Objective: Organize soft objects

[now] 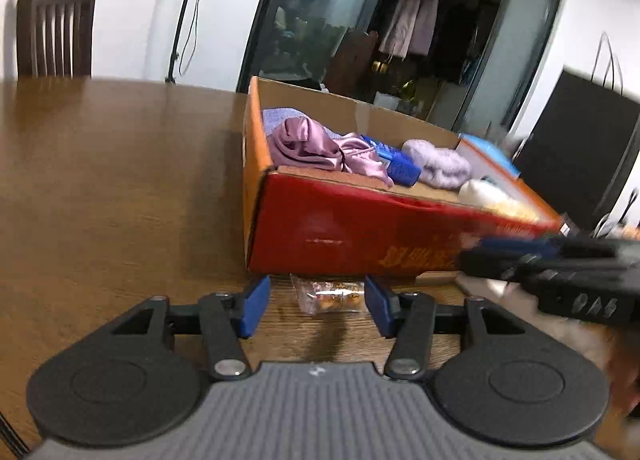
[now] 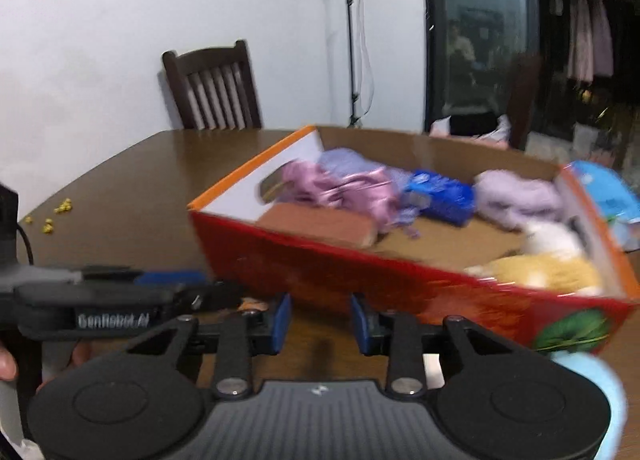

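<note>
A long red-and-orange cardboard box (image 1: 340, 236) lies open on the brown wooden table (image 1: 112, 180), its long axis slanting away to the right. Inside: one pink satin cloth (image 1: 308, 144), one blue packet (image 1: 396, 162), one lilac fluffy bundle (image 1: 440, 162), one cream plush (image 1: 484, 192). Bare tabletop spreads left of the box. Just before its near wall lies one clear snack packet (image 1: 330, 296), between the half-open, empty left gripper (image 1: 318, 304). The right gripper (image 2: 320, 322) stands narrower, gripping nothing.

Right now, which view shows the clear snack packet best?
Left wrist: the packet lies on the table between the open left gripper fingers, before the box. The right wrist view shows none of it clearly.
</note>
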Motion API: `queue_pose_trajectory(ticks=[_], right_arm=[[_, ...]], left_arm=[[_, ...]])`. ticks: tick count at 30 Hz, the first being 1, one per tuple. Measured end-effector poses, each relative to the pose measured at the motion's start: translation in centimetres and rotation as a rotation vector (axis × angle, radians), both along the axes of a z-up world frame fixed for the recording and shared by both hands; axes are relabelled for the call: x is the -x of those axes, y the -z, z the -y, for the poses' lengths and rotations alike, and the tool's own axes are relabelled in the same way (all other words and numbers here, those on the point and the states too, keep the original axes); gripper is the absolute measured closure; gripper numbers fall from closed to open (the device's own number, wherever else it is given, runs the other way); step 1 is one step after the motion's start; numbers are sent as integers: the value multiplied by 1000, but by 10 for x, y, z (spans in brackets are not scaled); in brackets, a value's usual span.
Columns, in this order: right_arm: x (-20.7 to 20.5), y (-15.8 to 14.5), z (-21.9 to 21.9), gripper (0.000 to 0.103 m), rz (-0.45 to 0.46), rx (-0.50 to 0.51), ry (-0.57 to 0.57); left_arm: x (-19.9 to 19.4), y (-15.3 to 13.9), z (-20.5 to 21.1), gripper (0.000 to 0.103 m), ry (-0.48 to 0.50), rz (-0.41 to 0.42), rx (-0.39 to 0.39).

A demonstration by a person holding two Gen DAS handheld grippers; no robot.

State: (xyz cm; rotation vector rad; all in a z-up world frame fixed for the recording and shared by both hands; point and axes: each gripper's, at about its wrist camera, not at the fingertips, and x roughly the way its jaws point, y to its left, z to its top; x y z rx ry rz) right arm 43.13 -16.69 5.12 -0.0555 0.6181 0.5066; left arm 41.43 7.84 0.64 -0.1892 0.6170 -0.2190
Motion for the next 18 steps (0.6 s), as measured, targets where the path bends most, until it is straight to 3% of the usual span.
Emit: queue_pose_trajectory(ticks=[2, 4, 8, 11, 14, 16, 18], right_arm=[[-1, 0, 16, 70, 16, 67, 29], [-3, 3, 32, 69, -4, 118, 36], [-8, 5, 40, 57, -21, 188, 10], [-17, 7, 41, 50, -52, 169, -10], [-29, 17, 38, 45, -88, 171, 31], [-30, 23, 35, 46, -94, 171, 50], [-27, 25, 32, 64, -79, 190, 58]], left_arm=[[1, -1, 10, 33, 21, 28, -23], [-4, 0, 22, 32, 41, 10, -53], [-8, 2, 31, 46, 25, -10, -98], [-7, 2, 28, 59, 4, -12, -84], [-4, 2, 29, 60, 8, -11, -86], [-2, 2, 32, 61, 19, -10, -89], [1, 3, 37, 61, 25, -8, -97]])
